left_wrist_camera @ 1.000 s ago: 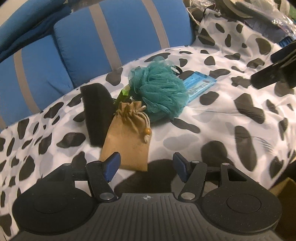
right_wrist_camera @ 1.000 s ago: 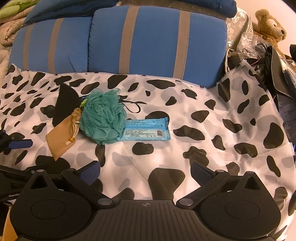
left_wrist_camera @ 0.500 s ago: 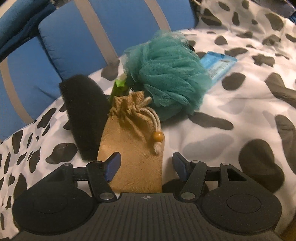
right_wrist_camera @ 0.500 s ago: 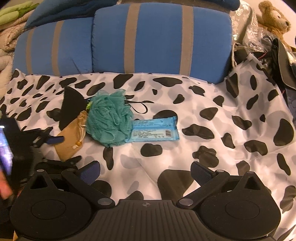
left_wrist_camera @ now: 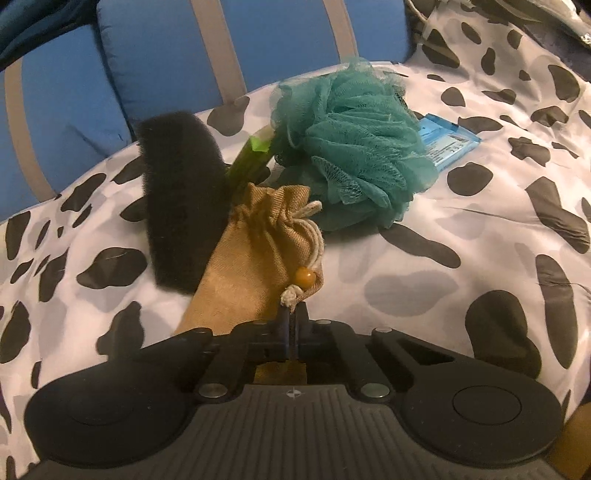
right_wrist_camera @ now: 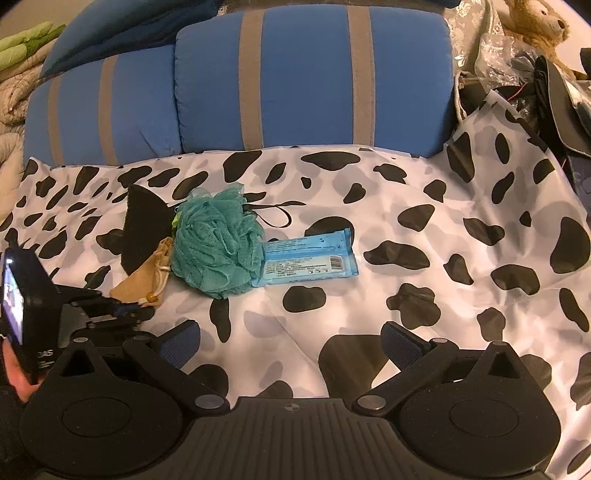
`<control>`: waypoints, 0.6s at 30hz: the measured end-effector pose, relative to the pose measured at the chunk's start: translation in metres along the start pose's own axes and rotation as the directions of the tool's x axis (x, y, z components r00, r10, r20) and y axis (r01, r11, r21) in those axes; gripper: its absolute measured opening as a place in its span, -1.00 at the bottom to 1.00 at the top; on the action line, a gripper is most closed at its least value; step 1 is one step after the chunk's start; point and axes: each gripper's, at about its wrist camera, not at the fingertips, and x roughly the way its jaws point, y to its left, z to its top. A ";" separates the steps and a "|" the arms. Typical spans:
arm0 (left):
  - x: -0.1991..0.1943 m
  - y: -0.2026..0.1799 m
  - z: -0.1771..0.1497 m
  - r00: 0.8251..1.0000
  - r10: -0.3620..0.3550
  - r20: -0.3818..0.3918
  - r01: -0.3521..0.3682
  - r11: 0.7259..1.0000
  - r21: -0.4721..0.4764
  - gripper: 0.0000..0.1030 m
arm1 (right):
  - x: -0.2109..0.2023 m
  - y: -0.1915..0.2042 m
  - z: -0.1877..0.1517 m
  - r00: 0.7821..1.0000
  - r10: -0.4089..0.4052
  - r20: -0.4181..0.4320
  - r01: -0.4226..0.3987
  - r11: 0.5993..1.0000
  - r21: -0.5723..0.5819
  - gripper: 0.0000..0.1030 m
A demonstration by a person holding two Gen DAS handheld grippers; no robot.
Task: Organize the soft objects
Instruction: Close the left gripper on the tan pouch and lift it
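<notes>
A tan drawstring pouch (left_wrist_camera: 255, 266) lies on the cow-print cover (left_wrist_camera: 461, 236), leaning on a black sponge (left_wrist_camera: 181, 199). A teal mesh bath pouf (left_wrist_camera: 354, 147) sits just behind it, with a blue wipes pack (left_wrist_camera: 448, 142) to its right. My left gripper (left_wrist_camera: 293, 325) is shut on the pouch's near edge. In the right wrist view the pouch (right_wrist_camera: 142, 275), sponge (right_wrist_camera: 142, 230), pouf (right_wrist_camera: 218, 247) and wipes pack (right_wrist_camera: 310, 260) lie left of centre. My right gripper (right_wrist_camera: 290, 343) is open and empty, well short of them.
Blue striped cushions (right_wrist_camera: 306, 77) stand behind the cover. A green item (left_wrist_camera: 251, 158) pokes out between sponge and pouf. A black cord loop (right_wrist_camera: 275, 216) lies behind the pouf. Clutter and a teddy bear (right_wrist_camera: 535, 26) sit at the far right.
My left gripper moved forward onto the tan pouch and its jaws closed on the pouch's near edge. My right gripper stayed open and shifted slightly.
</notes>
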 end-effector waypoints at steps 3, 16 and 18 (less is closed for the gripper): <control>-0.012 0.000 0.003 1.000 -0.010 0.014 0.010 1.000 0.012 -0.96 | 0.001 0.000 0.000 1.000 0.001 0.000 -0.001 1.000 0.000 1.00; -0.100 0.012 0.008 0.995 -0.043 0.093 0.048 0.997 -0.053 -0.96 | 0.007 0.003 -0.004 1.000 -0.005 0.007 0.005 0.999 -0.031 1.00; -0.110 0.016 0.004 0.994 -0.048 0.096 0.055 0.995 -0.080 -0.96 | 0.010 0.003 -0.004 1.000 -0.002 0.010 0.002 0.999 -0.048 1.00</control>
